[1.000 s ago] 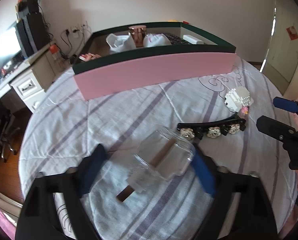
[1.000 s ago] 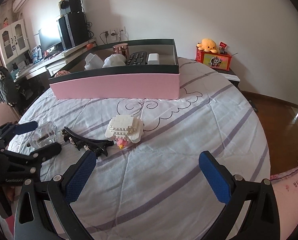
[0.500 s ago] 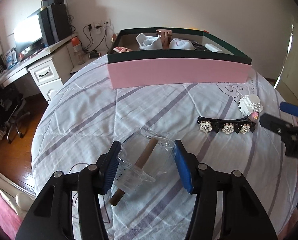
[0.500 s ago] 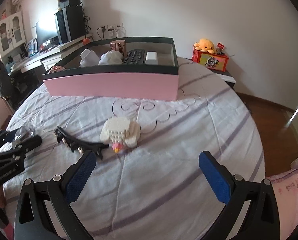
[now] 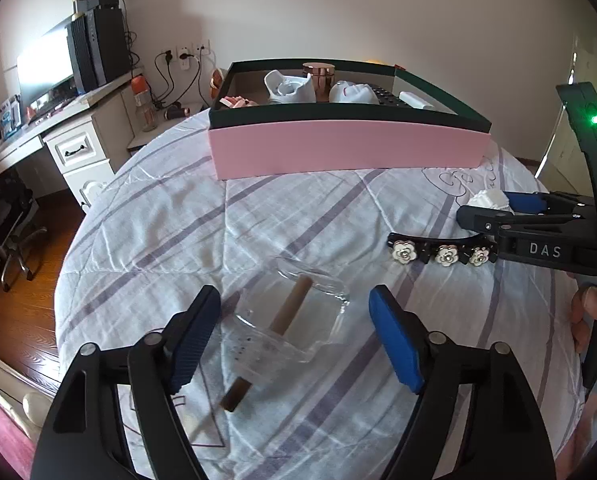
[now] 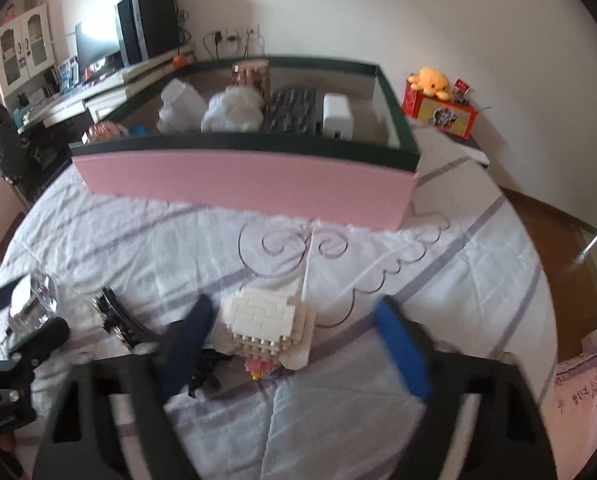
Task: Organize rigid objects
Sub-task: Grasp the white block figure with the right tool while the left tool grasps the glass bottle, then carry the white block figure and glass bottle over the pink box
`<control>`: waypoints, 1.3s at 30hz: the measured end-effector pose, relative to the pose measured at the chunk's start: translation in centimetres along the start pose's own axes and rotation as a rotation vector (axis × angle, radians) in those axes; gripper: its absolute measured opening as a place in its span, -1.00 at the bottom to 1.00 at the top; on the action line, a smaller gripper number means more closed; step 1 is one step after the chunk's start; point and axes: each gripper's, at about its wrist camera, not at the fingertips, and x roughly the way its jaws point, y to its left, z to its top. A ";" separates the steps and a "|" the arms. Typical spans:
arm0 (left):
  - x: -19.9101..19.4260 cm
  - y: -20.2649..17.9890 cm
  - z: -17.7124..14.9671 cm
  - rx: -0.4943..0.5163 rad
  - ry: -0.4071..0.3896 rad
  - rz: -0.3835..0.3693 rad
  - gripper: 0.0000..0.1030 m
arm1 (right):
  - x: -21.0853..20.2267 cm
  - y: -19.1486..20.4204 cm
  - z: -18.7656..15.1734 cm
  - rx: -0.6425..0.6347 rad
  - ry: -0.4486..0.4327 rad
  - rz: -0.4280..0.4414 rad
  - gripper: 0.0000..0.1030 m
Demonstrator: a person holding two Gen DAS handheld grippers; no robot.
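One clear jar [image 5: 294, 320] lies between the spread left gripper [image 5: 294, 336]; one brick model [image 6: 272, 324] lies between the spread right gripper [image 6: 294, 344].

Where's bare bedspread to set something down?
Free: the strip between the pink box and the clear jar, and right of the block model. Crowded: around the flower hair clip, between both grippers.

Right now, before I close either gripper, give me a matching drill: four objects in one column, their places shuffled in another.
1. clear plastic jar with brown stick
2. white brick-built toy
3. black hair clip with white flowers
4. black remote control

A. inside the pink box
B. between the open right gripper pads
C. between jar and toy
D. between the open left gripper pads

1-D, 2-B, 3-C, 4-A
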 end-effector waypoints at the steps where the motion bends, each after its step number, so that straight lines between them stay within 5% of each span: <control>1: -0.1 0.1 0.0 -0.001 -0.005 0.002 0.57 | 0.0 -0.1 -0.1 0.002 -0.004 0.000 0.25; 4: 0.0 0.5 0.1 0.003 -0.007 0.008 0.59 | -0.4 -0.5 -0.2 -0.002 -0.015 0.009 -0.12; 14: 0.3 0.6 -0.2 0.039 0.000 0.008 0.55 | -3.3 -2.2 -3.0 0.020 -0.032 0.014 -0.12; 18: 0.5 -0.2 -0.2 0.076 -0.005 -0.014 0.01 | -3.9 -2.3 -4.2 0.033 -0.032 0.031 -0.12; 39: -4.4 -0.7 0.1 0.053 -0.115 -0.031 0.01 | -6.7 -1.5 -4.9 0.022 -0.130 0.048 -0.12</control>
